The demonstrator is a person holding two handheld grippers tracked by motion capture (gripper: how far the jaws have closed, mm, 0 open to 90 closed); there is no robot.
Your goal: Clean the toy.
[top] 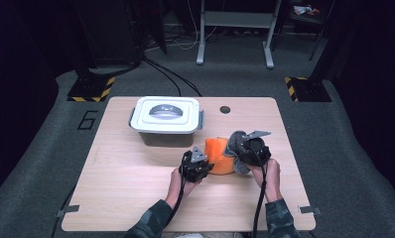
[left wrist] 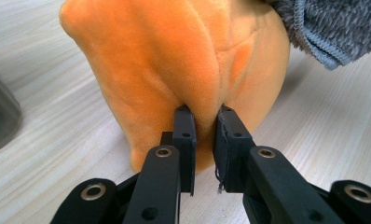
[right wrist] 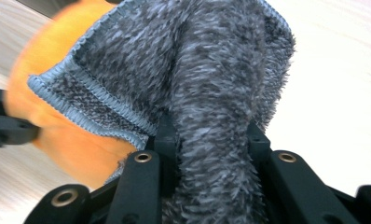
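Grippers pinch cloths (orange (left wrist: 174,70), grey (right wrist: 211,93)).

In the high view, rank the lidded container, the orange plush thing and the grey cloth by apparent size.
1. Lidded container, clearly largest.
2. Orange plush thing.
3. Grey cloth, which looks smallest, but the right gripper bunches and covers much of it, so second and third are unsure.

A lidded white plastic storage box (top: 166,115) with grey clasps sits near the far edge of a light wooden table (top: 126,173), beside 1 small dark round hole (top: 225,109).
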